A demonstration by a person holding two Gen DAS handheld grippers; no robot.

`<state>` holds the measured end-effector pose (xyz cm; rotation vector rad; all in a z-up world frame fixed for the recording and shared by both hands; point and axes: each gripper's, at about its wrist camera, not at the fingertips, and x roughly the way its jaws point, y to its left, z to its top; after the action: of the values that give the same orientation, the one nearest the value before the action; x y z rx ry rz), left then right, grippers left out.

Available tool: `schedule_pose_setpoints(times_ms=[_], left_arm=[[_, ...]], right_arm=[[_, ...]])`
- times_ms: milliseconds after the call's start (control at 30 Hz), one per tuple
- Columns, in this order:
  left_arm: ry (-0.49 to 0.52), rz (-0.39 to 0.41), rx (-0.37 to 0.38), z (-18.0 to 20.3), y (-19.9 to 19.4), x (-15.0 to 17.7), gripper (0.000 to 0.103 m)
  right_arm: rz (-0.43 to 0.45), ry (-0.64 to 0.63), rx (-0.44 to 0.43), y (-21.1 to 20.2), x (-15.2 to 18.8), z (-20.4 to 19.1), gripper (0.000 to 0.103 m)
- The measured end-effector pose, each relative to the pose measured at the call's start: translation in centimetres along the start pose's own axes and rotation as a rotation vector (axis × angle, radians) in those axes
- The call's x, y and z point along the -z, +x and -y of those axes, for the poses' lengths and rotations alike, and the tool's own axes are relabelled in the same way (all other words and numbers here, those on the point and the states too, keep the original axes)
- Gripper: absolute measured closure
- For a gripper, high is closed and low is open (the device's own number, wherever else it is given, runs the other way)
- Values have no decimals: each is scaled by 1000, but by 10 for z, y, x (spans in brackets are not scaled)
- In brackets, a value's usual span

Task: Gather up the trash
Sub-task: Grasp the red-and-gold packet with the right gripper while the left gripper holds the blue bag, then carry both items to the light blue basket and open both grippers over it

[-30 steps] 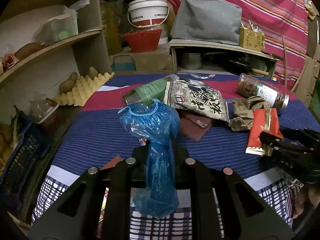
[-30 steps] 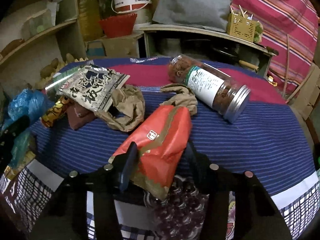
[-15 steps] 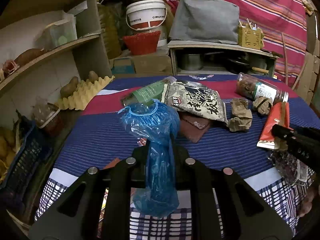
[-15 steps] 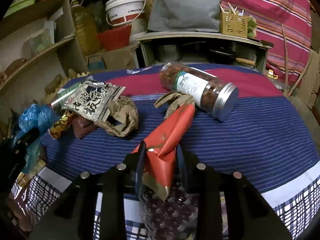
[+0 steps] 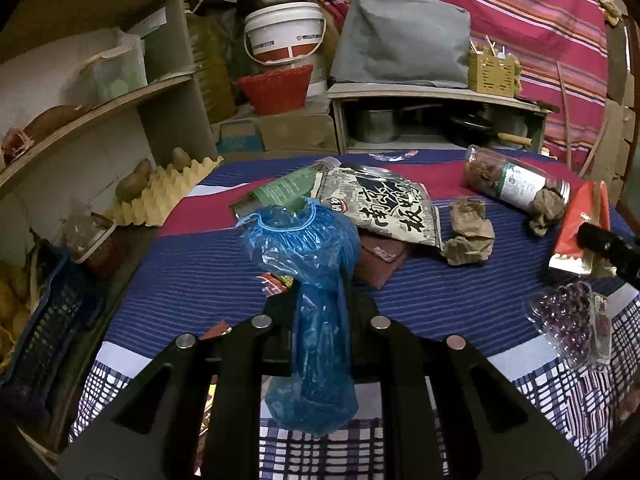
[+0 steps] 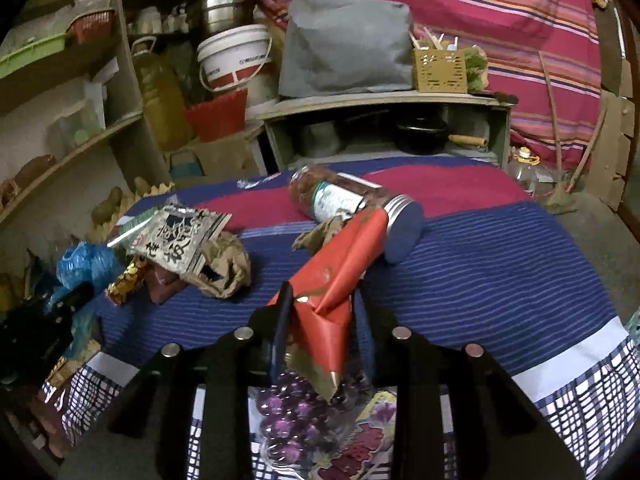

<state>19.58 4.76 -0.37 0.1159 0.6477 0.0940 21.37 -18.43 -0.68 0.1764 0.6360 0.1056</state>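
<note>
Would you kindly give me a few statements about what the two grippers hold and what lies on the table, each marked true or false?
1. The left gripper is shut on a blue plastic bag. True.
2. The right gripper holds a crumpled brown paper. False: it is shut on a red wrapper; the brown paper lies on the table.
3. The jar stands upright. False: it lies on its side on the striped cloth.
4. A black-and-white snack packet lies on the cloth beyond the blue bag. True.
</note>
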Motion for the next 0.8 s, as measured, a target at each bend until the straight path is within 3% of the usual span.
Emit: schedule_pose_setpoints(times_ms=[267, 567, 800], left_arm=[[-26, 12, 44, 5, -6, -5, 89], [17, 53, 121, 55, -26, -13, 89], [40, 77, 269, 109, -46, -17, 89]], right_arm=[[30, 25, 7, -22, 2, 18, 73], [73, 40, 53, -71, 2, 58, 73], [93, -2, 176, -121, 15, 121, 73]])
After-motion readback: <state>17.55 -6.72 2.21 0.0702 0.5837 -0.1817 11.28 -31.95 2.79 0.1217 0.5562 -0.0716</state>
